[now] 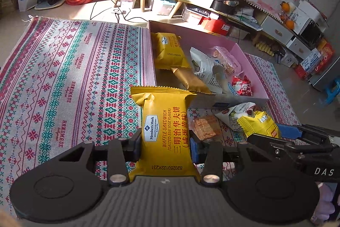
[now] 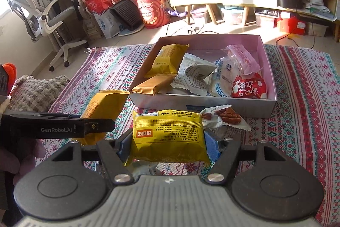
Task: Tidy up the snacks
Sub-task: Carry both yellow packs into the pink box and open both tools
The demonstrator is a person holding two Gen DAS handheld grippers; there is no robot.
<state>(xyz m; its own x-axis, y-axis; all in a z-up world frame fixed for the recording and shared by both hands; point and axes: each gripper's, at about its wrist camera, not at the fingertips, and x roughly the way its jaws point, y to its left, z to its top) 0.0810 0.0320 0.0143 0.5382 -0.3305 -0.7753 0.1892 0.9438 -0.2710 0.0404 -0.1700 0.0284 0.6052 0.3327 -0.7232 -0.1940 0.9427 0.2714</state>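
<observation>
My left gripper (image 1: 164, 147) is shut on a yellow waffle sandwich pack (image 1: 164, 122), held above the rug just short of the pink box (image 1: 250, 61). My right gripper (image 2: 167, 142) is shut on a smaller yellow snack pack (image 2: 167, 137), held low over the rug in front of the box (image 2: 204, 102). The box holds a yellow waffle pack (image 2: 166, 61), a gold pack (image 2: 153, 84), white packets (image 2: 195, 76), a pink packet (image 2: 242, 59) and a red-and-white packet (image 2: 248, 86). The left gripper and its pack (image 2: 102, 107) show in the right wrist view, the right gripper (image 1: 282, 137) in the left.
A pecan packet (image 2: 225, 118) and a clear-wrapped brown biscuit (image 1: 206, 127) lie on the patterned rug (image 1: 63, 78) in front of the box. A grey knitted cushion (image 2: 36, 90) lies at the rug's left edge. Cabinets, bins and an office chair (image 2: 44, 16) stand beyond.
</observation>
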